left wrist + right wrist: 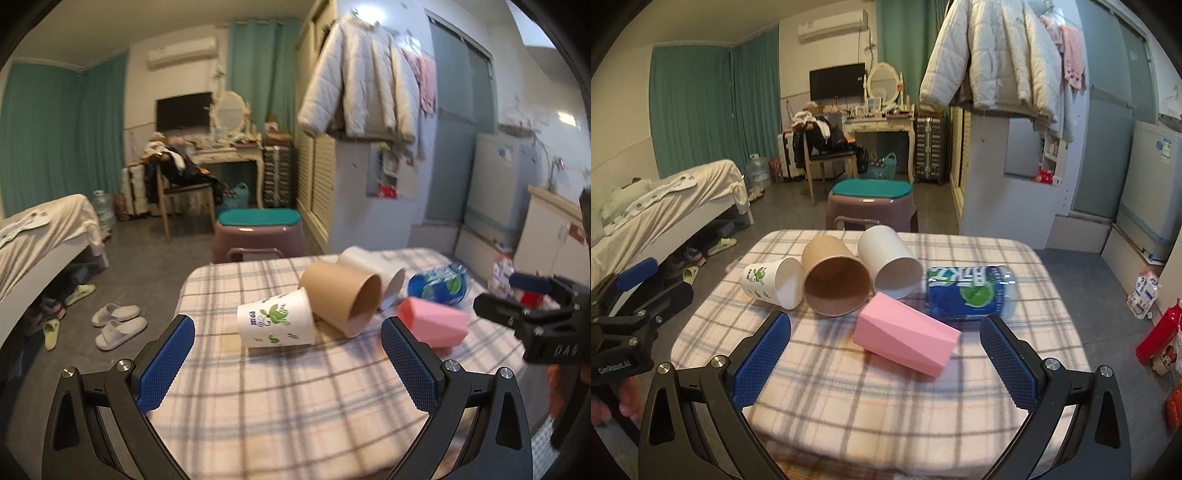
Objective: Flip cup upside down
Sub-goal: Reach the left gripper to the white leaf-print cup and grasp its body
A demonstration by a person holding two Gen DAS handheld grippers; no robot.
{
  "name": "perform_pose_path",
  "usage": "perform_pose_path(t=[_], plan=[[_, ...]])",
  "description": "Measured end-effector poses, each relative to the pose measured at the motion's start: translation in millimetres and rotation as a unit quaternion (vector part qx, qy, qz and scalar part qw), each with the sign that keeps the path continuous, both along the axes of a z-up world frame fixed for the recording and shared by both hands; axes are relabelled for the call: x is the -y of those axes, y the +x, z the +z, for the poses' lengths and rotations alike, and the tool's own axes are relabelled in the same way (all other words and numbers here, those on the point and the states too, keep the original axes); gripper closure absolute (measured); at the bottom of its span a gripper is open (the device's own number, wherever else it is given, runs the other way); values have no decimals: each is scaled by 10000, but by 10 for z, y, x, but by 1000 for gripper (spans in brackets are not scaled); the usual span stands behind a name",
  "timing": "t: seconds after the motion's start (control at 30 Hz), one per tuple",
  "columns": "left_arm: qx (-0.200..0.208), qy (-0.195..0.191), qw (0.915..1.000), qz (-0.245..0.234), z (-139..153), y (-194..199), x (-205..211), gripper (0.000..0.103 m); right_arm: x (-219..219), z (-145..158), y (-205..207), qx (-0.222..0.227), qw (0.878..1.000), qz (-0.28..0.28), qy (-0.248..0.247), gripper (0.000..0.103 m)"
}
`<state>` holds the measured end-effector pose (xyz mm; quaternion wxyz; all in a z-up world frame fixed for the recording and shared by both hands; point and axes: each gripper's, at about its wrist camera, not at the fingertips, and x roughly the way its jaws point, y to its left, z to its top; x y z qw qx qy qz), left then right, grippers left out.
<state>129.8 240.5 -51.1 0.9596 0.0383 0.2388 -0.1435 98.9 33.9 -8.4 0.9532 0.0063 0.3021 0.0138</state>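
On the checked tablecloth point(849, 387), four cups lie on their sides, the pink cup point(907, 341) nearest, no grasp is yet made, both the left gripper point(288, 354) and right gripper point(886, 350) are held wide open and empty, and a closing approach is judged next.

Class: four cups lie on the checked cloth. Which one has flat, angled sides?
The pink faceted plastic cup, nearest the right gripper; the printed white, brown paper and plain white cups are round.

Both grippers, left point(288, 334) and right point(886, 328): black frames, blue textured pads, silver screws; white lettering, probably "GenRobot.AI".
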Motion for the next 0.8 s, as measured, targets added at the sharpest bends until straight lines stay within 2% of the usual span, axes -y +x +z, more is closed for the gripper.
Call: perform_pose_path(t=[0.17, 0.2, 0.3, 0.4, 0.5, 0.73, 0.8], plan=[[-268, 508, 9972, -476, -235, 512, -69, 0, -120, -116, 338, -207, 9997, 88, -15, 0], [-288, 650, 9956, -615, -274, 598, -68, 0, -177, -162, 498, -276, 9995, 109, -55, 0], [-356, 1187, 9864, -1077, -407, 880, -28, 0, -217, -216, 641, -336, 9993, 125, -86, 0], [-358, 1690, 9718, -1607, -542, 1080, 68, 0, -244, -297, 802, -446, 9988, 150, -116, 0], [-328, 2111, 9523, -2178, -676, 1224, 204, 0, -219, -364, 926, -574, 9983, 104, -85, 0], [-298, 2635, 9177, -2959, -925, 1332, 471, 0, -108, -472, 1056, -719, 9974, -29, -27, 0], [-361, 2726, 9115, -3059, -969, 1325, 511, 1, -96, -479, 1058, -735, 9973, -26, -17, 0]])
